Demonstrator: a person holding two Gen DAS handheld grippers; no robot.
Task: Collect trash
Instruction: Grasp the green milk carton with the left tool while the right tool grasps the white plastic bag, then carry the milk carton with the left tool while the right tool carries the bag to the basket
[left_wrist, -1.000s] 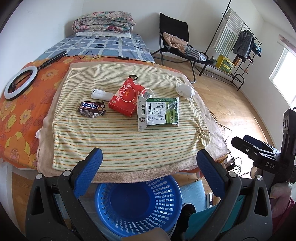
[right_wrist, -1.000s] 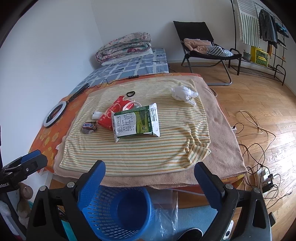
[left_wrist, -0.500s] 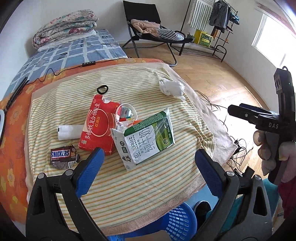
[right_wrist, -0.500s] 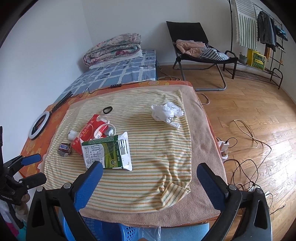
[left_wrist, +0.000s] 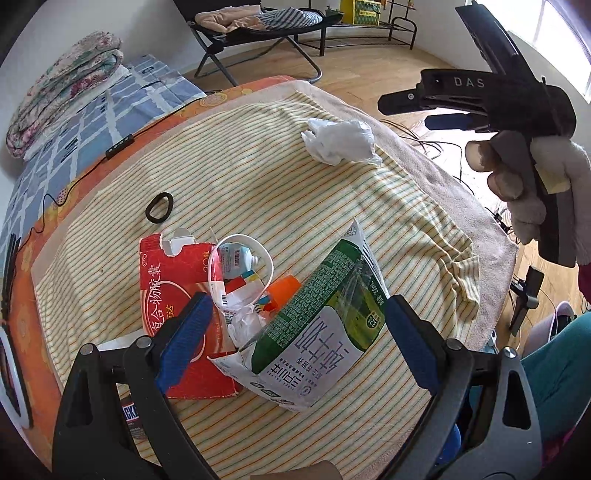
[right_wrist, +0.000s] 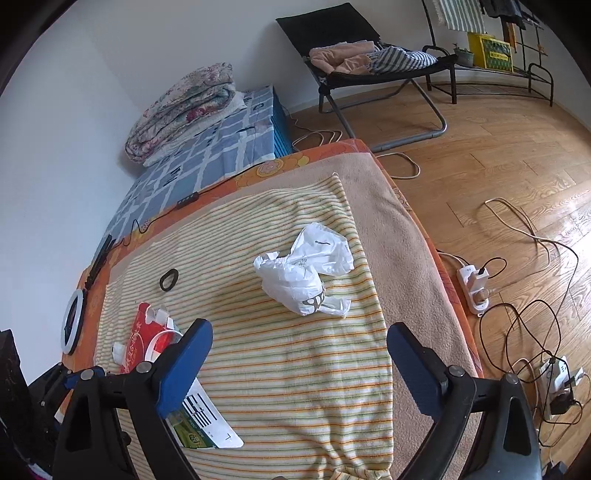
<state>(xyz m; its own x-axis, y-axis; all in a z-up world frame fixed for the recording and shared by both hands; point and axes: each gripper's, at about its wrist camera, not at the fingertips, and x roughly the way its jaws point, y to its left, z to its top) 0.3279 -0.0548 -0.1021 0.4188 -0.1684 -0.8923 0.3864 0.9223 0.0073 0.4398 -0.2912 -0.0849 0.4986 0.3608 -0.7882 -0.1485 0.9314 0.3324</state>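
Note:
A green-and-white milk carton (left_wrist: 317, 332) lies flattened on the striped cloth, between the fingers of my open left gripper (left_wrist: 295, 343), which hovers just above it. A torn red box (left_wrist: 173, 291) lies to its left, with a small tube (left_wrist: 236, 258) and paper scraps beside it. A Snickers wrapper (left_wrist: 129, 413) peeks out at the lower left. A crumpled white plastic bag (right_wrist: 306, 273) lies further back; my open right gripper (right_wrist: 299, 369) is in front of it, apart. The right gripper also shows in the left wrist view (left_wrist: 443, 107).
A black hair tie (left_wrist: 159, 207) lies on the striped cloth (right_wrist: 295, 387). A ring light (right_wrist: 74, 321) sits at the bed's left edge. Folded quilts (right_wrist: 184, 110) lie at the far end. A folding chair (right_wrist: 369, 59), cables and power strips (right_wrist: 476, 288) occupy the wooden floor.
Both grippers have moved forward over the bed and closer to the trash. The blue basket has dropped out of both views. The left gripper now straddles the milk carton.

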